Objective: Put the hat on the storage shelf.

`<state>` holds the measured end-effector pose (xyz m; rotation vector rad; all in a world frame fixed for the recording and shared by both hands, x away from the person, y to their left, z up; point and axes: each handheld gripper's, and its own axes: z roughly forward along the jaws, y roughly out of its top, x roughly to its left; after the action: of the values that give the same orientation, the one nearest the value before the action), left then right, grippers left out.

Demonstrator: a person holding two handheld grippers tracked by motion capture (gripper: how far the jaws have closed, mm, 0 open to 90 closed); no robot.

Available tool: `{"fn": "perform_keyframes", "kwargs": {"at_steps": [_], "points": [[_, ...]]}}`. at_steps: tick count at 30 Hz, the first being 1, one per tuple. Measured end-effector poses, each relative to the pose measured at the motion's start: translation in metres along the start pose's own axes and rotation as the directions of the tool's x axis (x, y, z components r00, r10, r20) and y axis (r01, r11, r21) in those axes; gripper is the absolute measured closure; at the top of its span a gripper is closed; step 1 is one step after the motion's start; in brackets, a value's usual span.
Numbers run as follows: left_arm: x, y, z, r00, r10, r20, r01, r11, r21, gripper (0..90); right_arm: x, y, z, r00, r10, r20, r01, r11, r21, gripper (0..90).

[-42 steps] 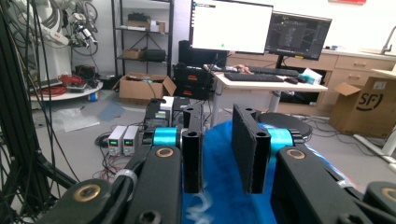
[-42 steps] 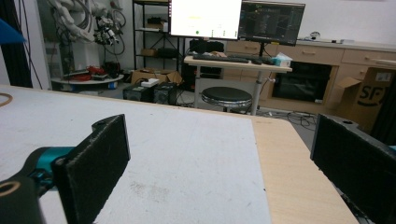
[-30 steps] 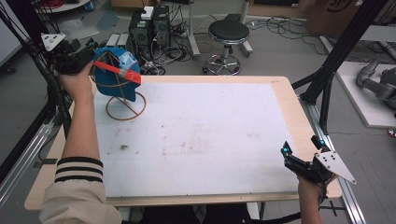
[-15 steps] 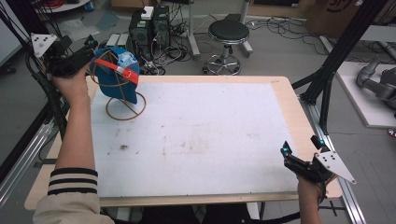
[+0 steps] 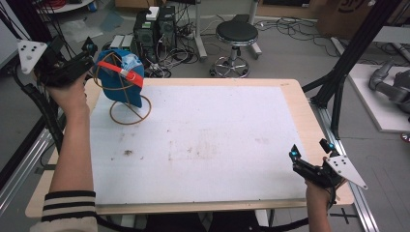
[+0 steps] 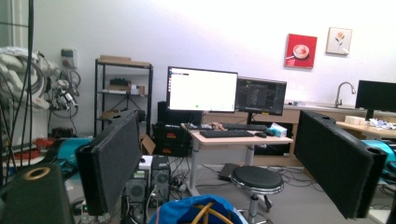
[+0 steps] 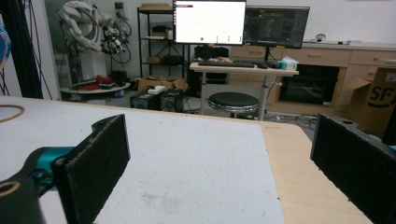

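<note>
Robotics lab, monitors [image 6: 201,88] on desk, robot arm [image 7: 86,21], equipment shelving [image 6: 122,93]

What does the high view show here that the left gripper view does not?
High view: the whole white table, the wire stand's ring base resting on it, the red strap across the blue cap, both forearms, and the right gripper low at the table's near right corner. Left gripper view: the lit monitor, the darker screen beside it, the keyboard desk, the red wall picture, and the left gripper with its jaws apart. Both: the blue cap, the black stool and the computer towers on the floor.
</note>
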<state>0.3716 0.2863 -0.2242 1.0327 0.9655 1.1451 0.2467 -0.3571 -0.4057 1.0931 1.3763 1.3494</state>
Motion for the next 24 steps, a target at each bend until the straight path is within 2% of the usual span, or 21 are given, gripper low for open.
{"fn": "perform_keyframes", "kwargs": {"at_steps": [9,24], "points": [[-0.01,-0.002,-0.02,0.9992,0.012,0.038,-0.011,0.9996,-0.027,14.3,0.0,0.001,0.002,1.0,0.006,-0.002,-0.006,1.0,-0.011,4.3],[-0.021,-0.006,-0.057,0.9976,0.011,0.068,-0.007,0.9981,-0.062,14.3,0.002,0.004,0.003,0.9998,0.017,-0.005,-0.017,0.999,-0.033,4.4]]}}
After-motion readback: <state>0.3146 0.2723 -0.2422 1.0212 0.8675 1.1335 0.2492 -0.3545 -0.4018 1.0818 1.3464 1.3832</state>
